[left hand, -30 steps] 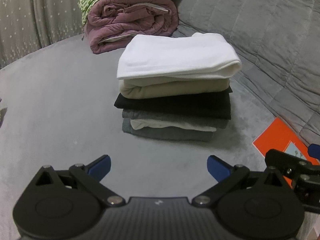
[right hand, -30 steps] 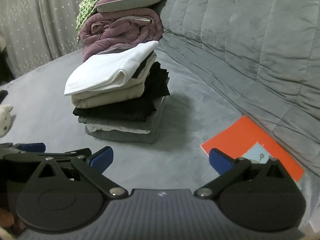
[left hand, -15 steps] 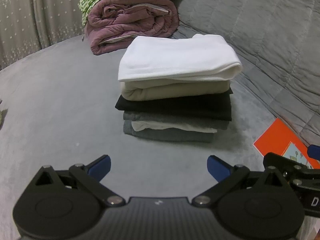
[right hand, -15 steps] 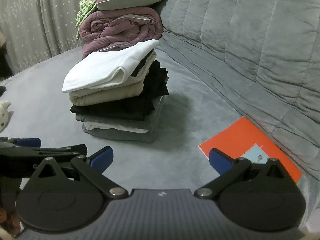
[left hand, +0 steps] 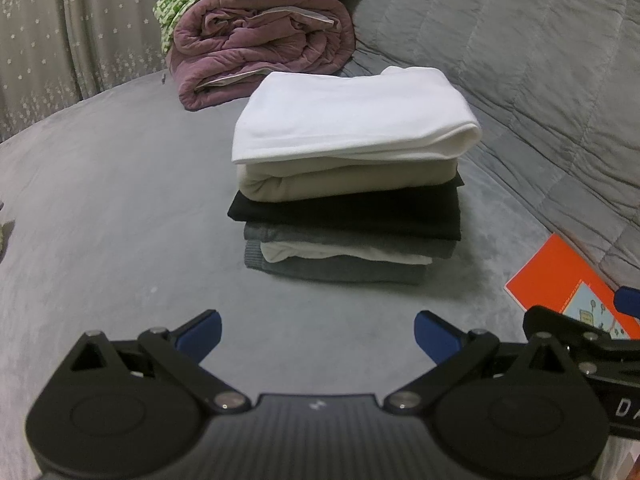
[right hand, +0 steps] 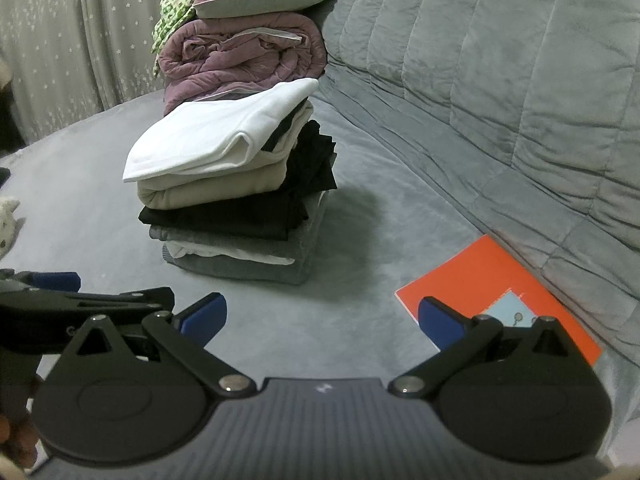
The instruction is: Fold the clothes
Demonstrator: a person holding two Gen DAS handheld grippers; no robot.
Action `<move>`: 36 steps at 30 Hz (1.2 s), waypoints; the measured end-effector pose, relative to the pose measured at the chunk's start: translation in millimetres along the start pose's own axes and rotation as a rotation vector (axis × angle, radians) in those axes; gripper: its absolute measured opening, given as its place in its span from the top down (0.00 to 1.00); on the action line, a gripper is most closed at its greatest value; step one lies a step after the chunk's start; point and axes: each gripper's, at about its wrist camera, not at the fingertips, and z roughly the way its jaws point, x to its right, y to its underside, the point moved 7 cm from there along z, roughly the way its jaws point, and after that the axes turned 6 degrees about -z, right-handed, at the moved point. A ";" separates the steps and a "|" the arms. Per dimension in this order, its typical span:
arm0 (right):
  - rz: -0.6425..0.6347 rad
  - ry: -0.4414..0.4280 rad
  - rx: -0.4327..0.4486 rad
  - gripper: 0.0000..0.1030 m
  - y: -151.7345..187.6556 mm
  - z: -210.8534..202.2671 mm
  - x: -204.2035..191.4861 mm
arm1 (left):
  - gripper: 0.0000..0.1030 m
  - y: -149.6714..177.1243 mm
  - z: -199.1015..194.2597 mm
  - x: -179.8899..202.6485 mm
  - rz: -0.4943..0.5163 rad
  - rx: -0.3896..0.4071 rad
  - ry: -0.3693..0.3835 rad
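Sitting ahead of both wide-open, empty tongs [left hand: 316, 332] [right hand: 322, 318], the folded clothes stack [left hand: 348, 184] rests untouched.

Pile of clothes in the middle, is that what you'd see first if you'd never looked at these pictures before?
Yes: the pile of folded clothes stands in the middle of the grey bed, with a white garment on top. Behind it sits a rolled purple quilt, and an orange book lies flat to the right. Both grippers, left and right, are open and empty.
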 end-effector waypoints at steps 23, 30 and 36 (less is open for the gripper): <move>-0.109 0.038 0.057 0.00 1.9 -53.6 -19.4 | 0.01 18.8 -69.5 -21.6 -0.018 -0.018 -0.006; -0.126 0.035 0.088 0.00 11.7 -106.8 -34.3 | 0.01 34.5 -123.2 -34.2 -0.042 0.017 -0.020; -0.090 0.046 0.119 0.00 25.7 -154.1 -41.8 | 0.01 55.0 -168.2 -39.0 -0.057 0.041 -0.021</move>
